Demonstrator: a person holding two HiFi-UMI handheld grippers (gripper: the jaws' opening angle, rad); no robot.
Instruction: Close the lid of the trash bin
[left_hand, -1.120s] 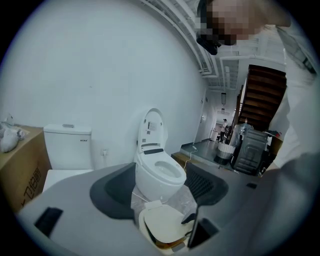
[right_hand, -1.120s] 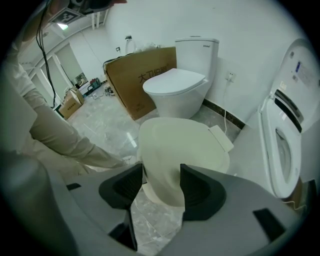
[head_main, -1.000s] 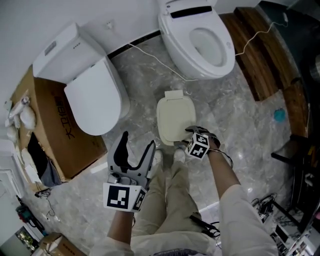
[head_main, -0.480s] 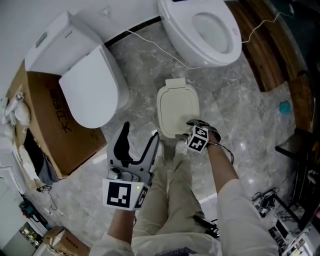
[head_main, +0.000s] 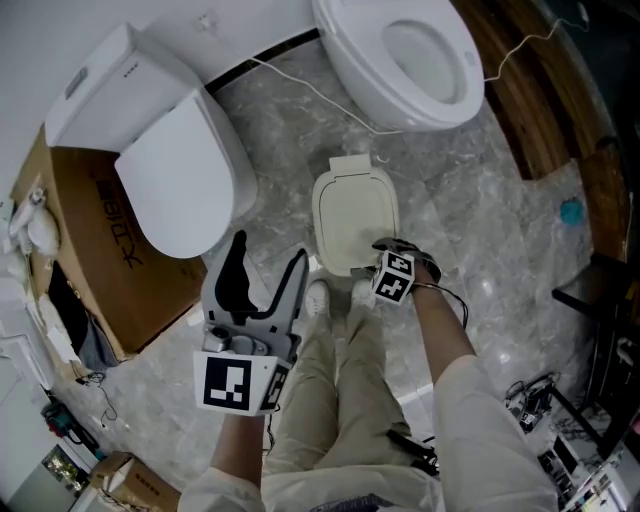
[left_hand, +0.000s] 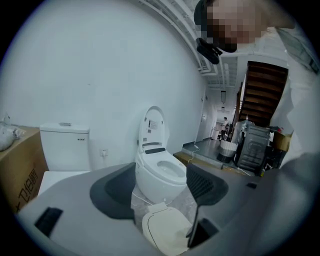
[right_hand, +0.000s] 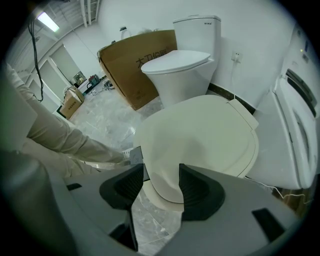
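A cream trash bin (head_main: 355, 215) stands on the marble floor between two toilets, its lid (right_hand: 200, 135) lying flat down on it. My right gripper (head_main: 378, 255) points steeply down at the lid's near edge. Its jaws stand apart, and in the right gripper view (right_hand: 161, 177) the lid's front lip shows in the gap between the dark pads (right_hand: 197, 192). My left gripper (head_main: 268, 250) hangs open and empty to the left of the bin. In the left gripper view (left_hand: 160, 200) the bin (left_hand: 167, 232) sits low between the jaws.
A closed white toilet (head_main: 180, 185) and a cardboard box (head_main: 90, 250) stand at the left. An open toilet (head_main: 410, 60) is behind the bin, with a white cable (head_main: 320, 125) across the floor. A wooden step (head_main: 540, 110) lies at the right. The person's shoes (head_main: 318, 295) touch the bin's front.
The right gripper has sunk a little onto the lid's near edge. The left gripper has drifted slightly down and left, still open. The head view has shifted.
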